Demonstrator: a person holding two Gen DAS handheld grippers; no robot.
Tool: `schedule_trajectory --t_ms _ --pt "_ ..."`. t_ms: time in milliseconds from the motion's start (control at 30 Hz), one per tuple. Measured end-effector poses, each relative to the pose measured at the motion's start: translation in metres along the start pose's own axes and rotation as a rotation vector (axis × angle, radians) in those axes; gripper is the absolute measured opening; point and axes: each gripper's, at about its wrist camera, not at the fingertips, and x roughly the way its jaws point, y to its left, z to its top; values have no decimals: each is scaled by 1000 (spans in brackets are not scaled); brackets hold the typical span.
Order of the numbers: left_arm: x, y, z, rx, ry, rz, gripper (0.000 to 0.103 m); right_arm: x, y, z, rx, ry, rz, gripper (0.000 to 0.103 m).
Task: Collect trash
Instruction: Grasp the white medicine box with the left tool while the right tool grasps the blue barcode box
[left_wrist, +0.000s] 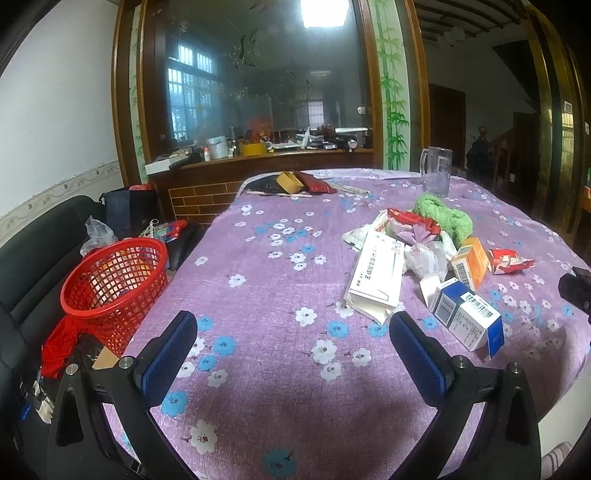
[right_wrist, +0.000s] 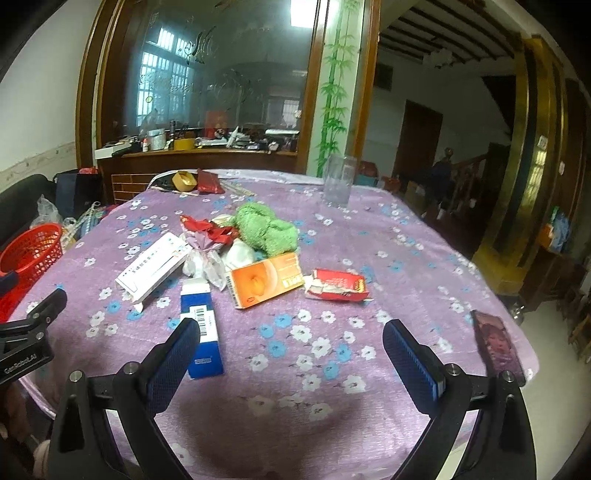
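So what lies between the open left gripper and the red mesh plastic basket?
Nothing. In the left wrist view, only bare purple floral tablecloth separates the left gripper from the red mesh plastic basket, which sits off the table's edge.

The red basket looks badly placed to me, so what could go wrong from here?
The red basket stands off the table's left edge, tilted, so dropped boxes may miss it. The phone lies near the table's right edge, easily knocked off. The clear mug behind the pile could tip.
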Motion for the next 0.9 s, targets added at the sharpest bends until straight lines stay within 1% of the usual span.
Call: schedule_trajectory --t_ms 67,100,200,267,300,333,367,400,433,467,500,600,667,700,767,800,900 --pt "4 0 5 14 15 -11 103 3 0 1 5 17 49 98" --pt "6 -1 8 20 21 -21 103 7 0 3 11 37 100 98" --pt "18 -1 18 34 69 -78 103 19 4 7 24 89 211 92" --pt "28 -1 25 37 107 -100 103 28 10 8 17 120 260 88" --pt "32 -1 27 35 121 -112 103 34 15 9 6 136 279 82" --pt "35 0 30 30 135 -129 103 39 19 10 -4 150 289 81" --pt "37 0 31 24 141 -140 100 47 24 11 -15 173 306 81" --pt "39 0 33 22 149 -156 91 55 27 12 -20 198 328 80" --pt "41 -1 34 26 158 -165 85 62 31 12 -20 217 342 78" --pt "44 -3 35 33 175 -170 77 70 34 12 -20 239 354 78" --pt "47 -4 36 34 194 -181 76 81 37 12 -20 268 365 77" --pt "54 -7 42 38 227 -221 76 104 44 12 -19 321 365 68" --pt "60 -11 47 50 245 -241 76 116 47 11 -27 342 352 66" --pt "65 -13 50 51 261 -248 76 120 48 11 -26 348 349 61" --pt "75 -18 56 52 291 -260 76 131 49 9 -19 370 345 47" --pt "79 -20 58 50 300 -261 76 133 49 7 -13 381 350 37" --pt "94 -31 61 62 335 -264 76 129 39 4 16 358 358 37"
